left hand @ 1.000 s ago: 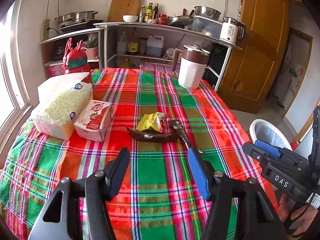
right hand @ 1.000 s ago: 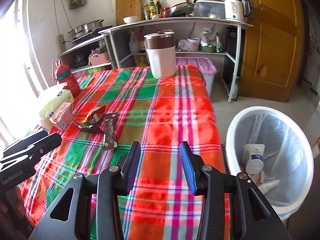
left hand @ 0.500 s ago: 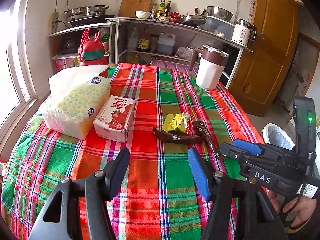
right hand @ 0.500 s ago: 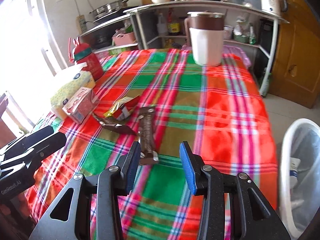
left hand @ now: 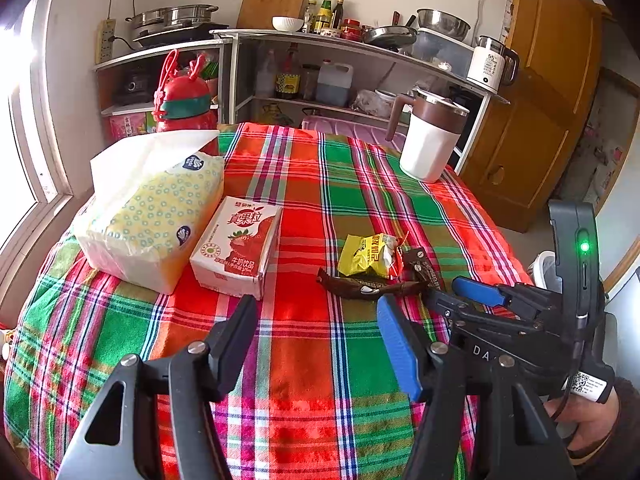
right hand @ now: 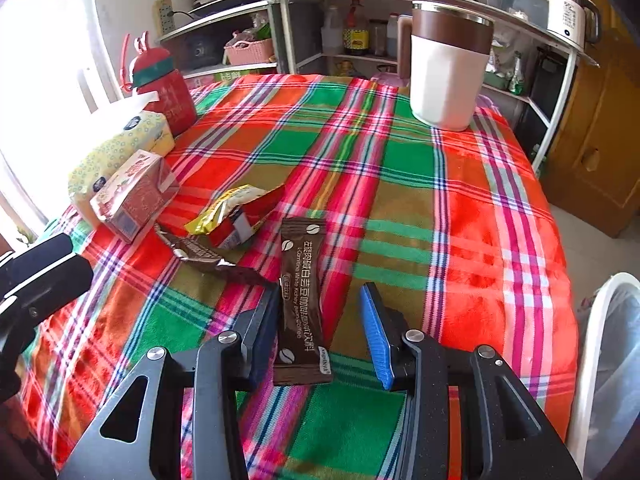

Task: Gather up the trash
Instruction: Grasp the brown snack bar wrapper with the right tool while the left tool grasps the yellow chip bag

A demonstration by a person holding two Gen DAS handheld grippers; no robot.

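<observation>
On the plaid tablecloth [right hand: 400,184] lie three wrappers: a brown coffee sachet [right hand: 300,300], a torn dark brown wrapper [right hand: 200,250] and a yellow snack packet [right hand: 224,210]. My right gripper [right hand: 320,292] points down at the sachet. Its jaws are closing with the sachet between them, close to the left finger, and the pads do not press on it. In the left wrist view the yellow packet [left hand: 370,256] and dark wrapper [left hand: 360,286] lie ahead of my left gripper [left hand: 316,304], which is open with nothing between its fingers. The right gripper [left hand: 480,300] hides most of the sachet there.
A red milk carton [left hand: 240,244] and a tissue pack [left hand: 152,216] sit at the left, a red bottle [left hand: 182,100] behind them. A white and brown jug [right hand: 448,68] stands at the far edge. A lined white bin [right hand: 612,320] stands on the floor at the right.
My right gripper swung left from the table edge by the bin and came down over the coffee sachet, which now lies between its fingers. My left gripper crept toward the wrappers.
</observation>
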